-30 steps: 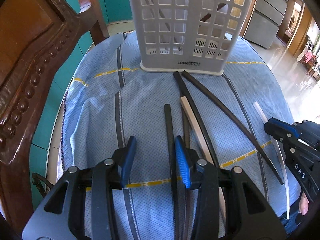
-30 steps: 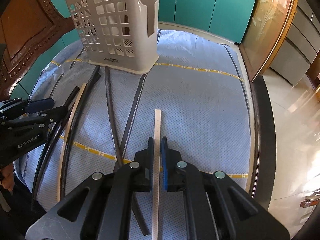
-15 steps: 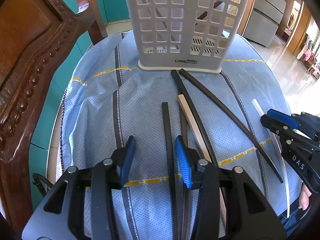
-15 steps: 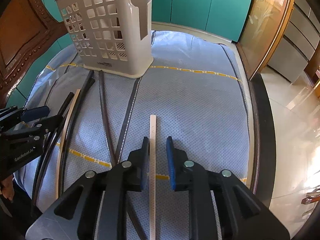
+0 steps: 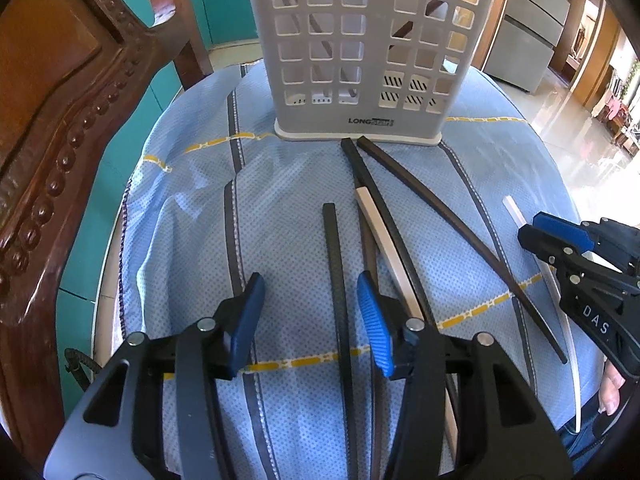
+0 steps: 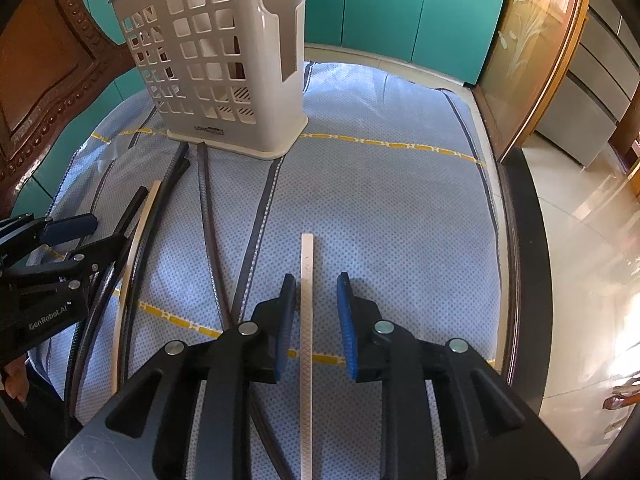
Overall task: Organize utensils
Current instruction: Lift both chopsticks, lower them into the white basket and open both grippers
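Right wrist view shows the right gripper (image 6: 316,316) with its blue-padded jaws opening; a white chopstick (image 6: 307,304) lies on the cloth between them, and neither pad presses on it. Left wrist view shows the left gripper (image 5: 308,320) with its jaws well apart and opening too; a black chopstick (image 5: 334,264) lies on the cloth in the gap, nearer the right-hand pad, and nothing is gripped. The landmark is the white utensil basket (image 5: 360,52), a tall perforated holder standing upright on the far part of the blue cloth (image 5: 280,184) that covers the table. Both grippers hang on the near side of the basket, pointing towards it. The black chopstick between the left jaws stops well short of the basket's base. Just beside it, a pale wooden chopstick (image 5: 384,240) lies alongside more black chopsticks (image 5: 440,208), whose far tips reach almost to the foot of the basket. The white chopstick sits furthest from this bundle, well apart from the basket and off to its right. Inside the basket a few sticks show dimly through the holes; how many, I cannot tell. A carved wooden chair (image 5: 52,120) stands to the left of the basket, and teal cabinets (image 6: 400,8) run behind it.
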The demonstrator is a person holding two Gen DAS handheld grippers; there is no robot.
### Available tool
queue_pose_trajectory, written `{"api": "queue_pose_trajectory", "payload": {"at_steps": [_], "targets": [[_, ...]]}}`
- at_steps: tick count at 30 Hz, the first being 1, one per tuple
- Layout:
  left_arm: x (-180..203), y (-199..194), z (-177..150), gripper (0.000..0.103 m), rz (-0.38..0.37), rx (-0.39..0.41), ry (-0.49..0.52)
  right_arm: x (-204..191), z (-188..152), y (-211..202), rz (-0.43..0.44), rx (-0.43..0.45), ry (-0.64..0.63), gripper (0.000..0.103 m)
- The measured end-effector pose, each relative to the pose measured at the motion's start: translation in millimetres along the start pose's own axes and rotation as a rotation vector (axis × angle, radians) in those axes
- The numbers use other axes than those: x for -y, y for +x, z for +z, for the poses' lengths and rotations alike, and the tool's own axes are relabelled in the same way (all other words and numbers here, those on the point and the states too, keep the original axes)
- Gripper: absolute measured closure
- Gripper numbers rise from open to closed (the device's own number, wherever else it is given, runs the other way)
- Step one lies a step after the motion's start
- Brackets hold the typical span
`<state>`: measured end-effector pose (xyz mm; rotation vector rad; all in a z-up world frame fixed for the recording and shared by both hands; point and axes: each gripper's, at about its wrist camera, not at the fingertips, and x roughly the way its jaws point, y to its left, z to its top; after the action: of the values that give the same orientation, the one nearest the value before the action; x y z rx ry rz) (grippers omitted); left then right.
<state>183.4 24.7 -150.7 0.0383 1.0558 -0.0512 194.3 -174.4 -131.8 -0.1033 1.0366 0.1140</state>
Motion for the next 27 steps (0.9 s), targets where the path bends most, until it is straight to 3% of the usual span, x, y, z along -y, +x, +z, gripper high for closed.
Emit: {"api": "queue_pose_trajectory", "payload": {"at_steps": [1, 2, 3, 4, 6, 11, 21, 27], "targets": [[0, 0, 0, 0.060, -0.006, 0.001, -0.001, 0, 0, 0, 0.003, 0.002, 0.000, 0.081], [1, 0, 1, 0.063, -0.006, 0.003, 0.002, 1, 0, 0, 0.013, 0.004, 0.002, 0.088], [4, -1, 2, 0.074, -0.006, 0.008, 0.008, 0, -1, -1, 0.021, 0.005, 0.004, 0.095], [5, -1, 2, 0.086, -0.014, 0.010, 0.011, 0, -2, -1, 0.030, 0.006, 0.005, 0.096], [8, -1, 4, 0.095, -0.012, 0.008, 0.017, -1, -3, -2, 0.030, 0.010, 0.000, 0.096], [8, -17, 8, 0.096, -0.002, 0.071, 0.002, 0, 1, -26, 0.036, 0.103, 0.006, 0.097], [-6, -164, 18, 0.096, -0.076, 0.469, -0.044, 19, 9, -164, 0.162, 0.502, 0.059, 0.096], [-17, -238, 49, 0.096, -0.066, 0.674, -0.098, 13, 49, -233, 0.198, 0.687, 0.055, 0.096]]}}
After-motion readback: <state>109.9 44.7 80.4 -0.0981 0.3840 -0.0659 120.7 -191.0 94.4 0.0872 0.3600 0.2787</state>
